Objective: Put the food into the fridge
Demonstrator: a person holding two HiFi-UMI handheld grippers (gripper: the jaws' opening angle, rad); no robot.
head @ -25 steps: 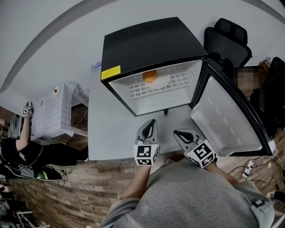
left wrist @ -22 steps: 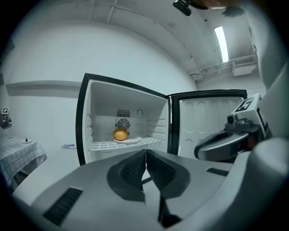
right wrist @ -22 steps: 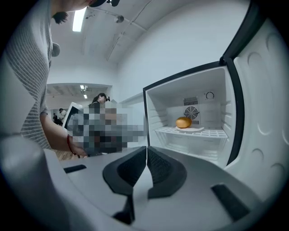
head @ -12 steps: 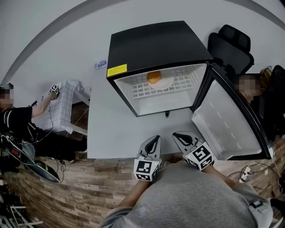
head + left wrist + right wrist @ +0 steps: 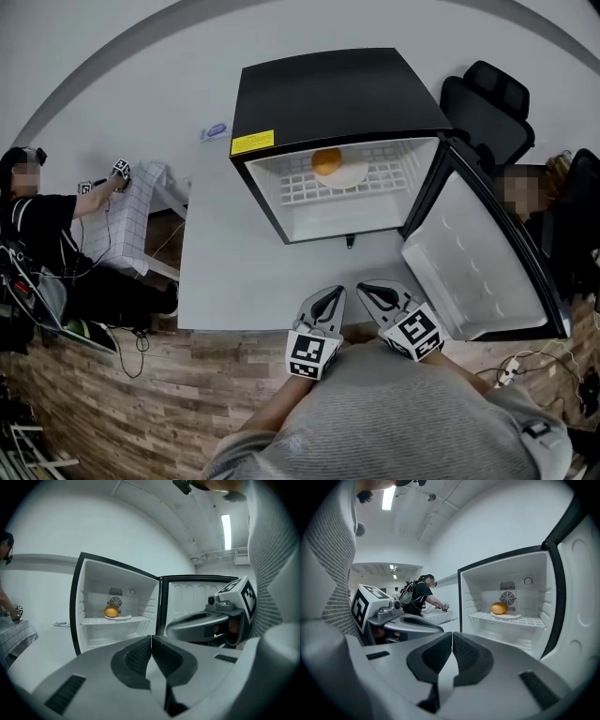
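Orange food [image 5: 327, 161] sits on a white plate [image 5: 352, 175] inside the open fridge [image 5: 337, 94]; the left hand-held gripper [image 5: 331, 298] and right hand-held gripper [image 5: 372, 293] are pressed together, empty.

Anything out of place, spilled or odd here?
Nothing spilled or askew. Only the fridge door stands wide open, though the round orange food sits on its plate on the shelf; left claw and right claw are shut, empty.

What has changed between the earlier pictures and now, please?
The left tool drew back from the fridge toward the person, ending beside the right tool; nothing was taken or released. The bystander at the left straightened up beside the checked table. Unchanged: both tools shut and empty, fridge door open, orange food on its plate inside.
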